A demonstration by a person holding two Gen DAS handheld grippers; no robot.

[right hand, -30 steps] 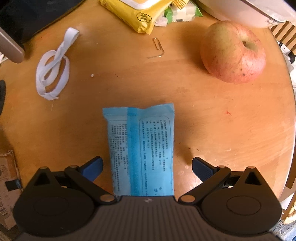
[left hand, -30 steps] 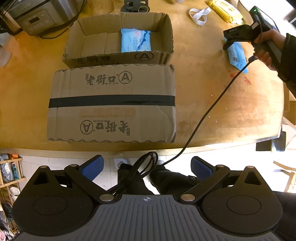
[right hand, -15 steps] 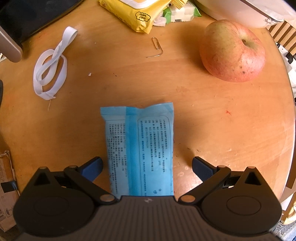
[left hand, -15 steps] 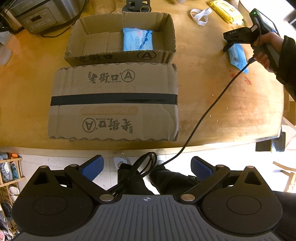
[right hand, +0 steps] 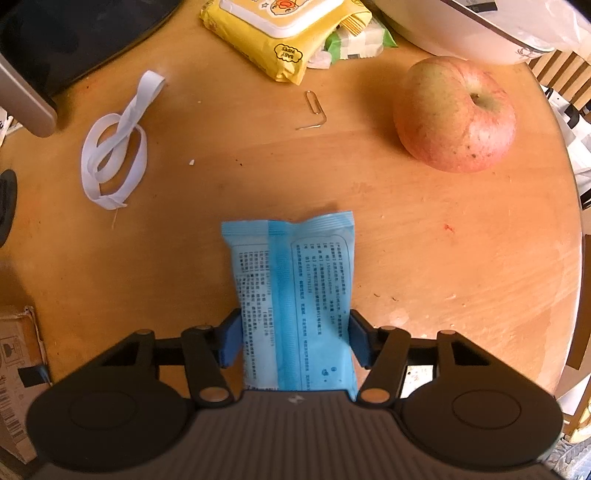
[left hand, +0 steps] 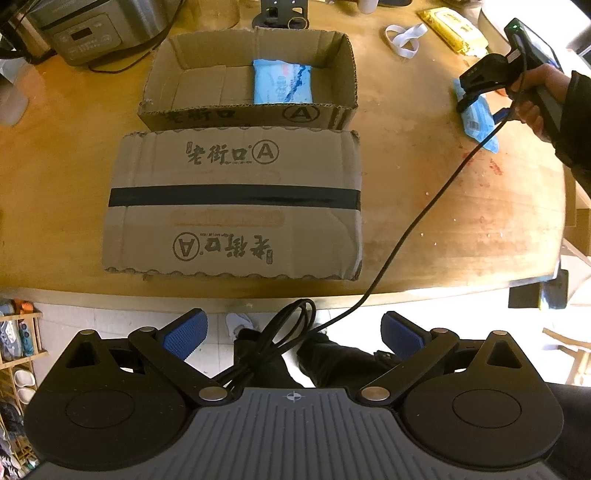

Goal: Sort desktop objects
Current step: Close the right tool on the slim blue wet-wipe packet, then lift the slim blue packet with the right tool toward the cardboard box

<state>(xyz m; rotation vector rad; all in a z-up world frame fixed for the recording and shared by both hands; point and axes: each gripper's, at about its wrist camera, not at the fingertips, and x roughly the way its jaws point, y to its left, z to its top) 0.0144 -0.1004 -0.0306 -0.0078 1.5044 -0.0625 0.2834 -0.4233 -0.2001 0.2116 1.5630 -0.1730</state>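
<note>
Wooden table (left hand: pixel 424 229): round-edged, orange-brown, bears everything listed.

Closed carton (left hand: pixel 236 206): flat cardboard box with black tape across the top, at the near edge of the table.

Open carton (left hand: pixel 162 96): just beyond the closed one, walls up. One blue tissue packet (left hand: pixel 282 82) lies inside, toward its right half.

Left gripper (left hand: pixel 293 334): held off the near table edge over the floor, blue pads spread wide, nothing between them. A black cable (left hand: pixel 424 218) runs from it across the table toward the far right.

Right gripper (right hand: pixel 294 341): at the far right of the table, held in a person's hand (left hand: pixel 535 107). Its pads press both long sides of a second blue packet (right hand: pixel 295 295), which lies flat on the table, printed side up.

Apple (right hand: pixel 454 114): red-yellow, far right of that packet, well apart.

Yellow wipes pack (right hand: pixel 284 33): far edge.

White elastic band (right hand: pixel 114 147): looped, far left of the gripped packet.

Paper clip (right hand: pixel 314 110): bent open, between band and apple.
</note>
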